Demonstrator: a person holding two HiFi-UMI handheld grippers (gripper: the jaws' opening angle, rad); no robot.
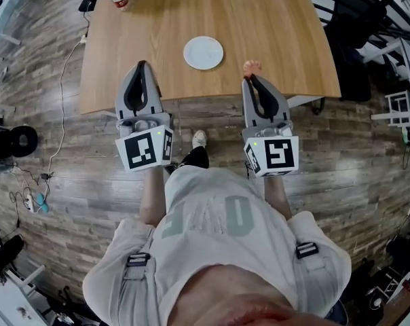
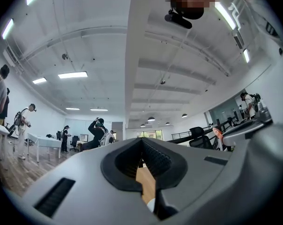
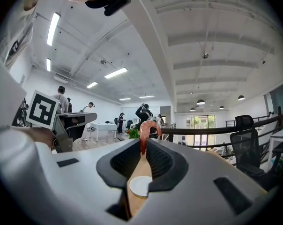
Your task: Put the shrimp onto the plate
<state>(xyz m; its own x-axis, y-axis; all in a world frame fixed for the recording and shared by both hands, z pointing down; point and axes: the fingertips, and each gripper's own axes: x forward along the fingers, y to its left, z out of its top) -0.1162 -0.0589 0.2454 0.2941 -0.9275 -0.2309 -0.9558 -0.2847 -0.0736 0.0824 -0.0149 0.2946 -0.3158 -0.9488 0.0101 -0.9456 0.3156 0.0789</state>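
Right tool [image 1: 250,79] pinches shrimp [image 1: 251,66] at table's [image 1: 280,32] near edge; bare wood before plate [image 1: 203,52]; left tool [image 1: 142,65] closed

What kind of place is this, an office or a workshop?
Probably a big open-plan office or lab: a wooden table, black office chairs, long ceiling lights and other people standing among desks.

The left tongs [image 1: 142,65] and right tongs [image 1: 250,79] are grey moulded shells with black ribbed pads, each carrying a white cube [image 1: 145,149] printed with black square markers. The person wears a pale grey T-shirt [image 1: 212,216] with large faded letters, buckled straps [image 1: 138,259], and a white shoe [image 1: 199,139].
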